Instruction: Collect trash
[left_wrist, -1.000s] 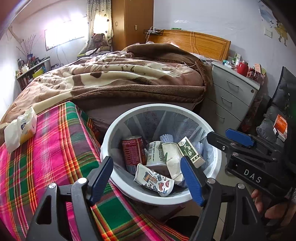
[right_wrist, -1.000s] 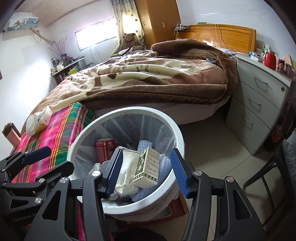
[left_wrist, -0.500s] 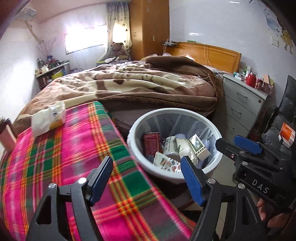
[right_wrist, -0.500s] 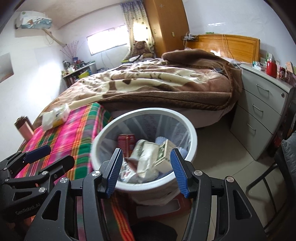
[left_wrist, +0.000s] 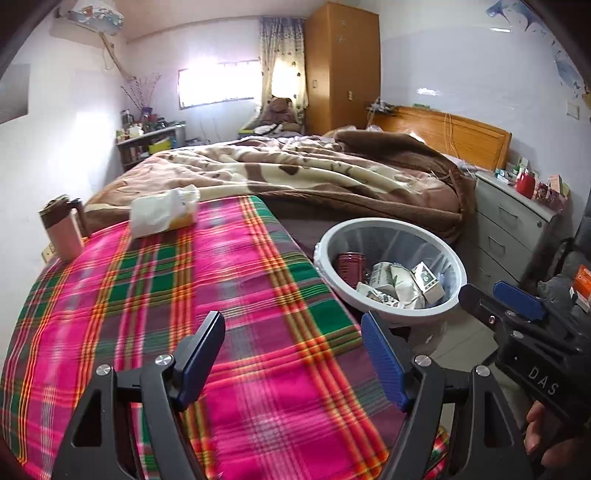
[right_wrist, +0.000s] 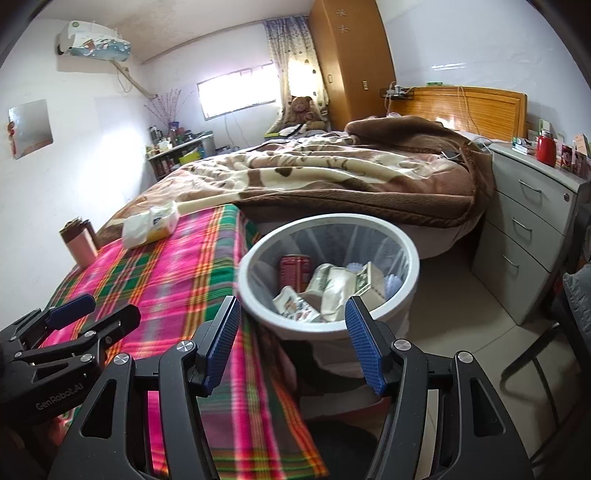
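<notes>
A white bin stands beside the plaid-covered table. It holds a red can, a green-and-white carton and crumpled paper packs. My left gripper is open and empty above the plaid cloth, left of the bin. My right gripper is open and empty, above the bin's near rim; it also shows in the left wrist view. A white tissue pack lies at the table's far end.
A pink and brown mug stands at the table's far left corner. A bed with a brown blanket lies behind. A grey drawer unit stands at the right, with a dark chair nearer.
Both grippers have pulled back and up from the bin. The left one has swung left over the plaid table. Both stayed open and empty.
</notes>
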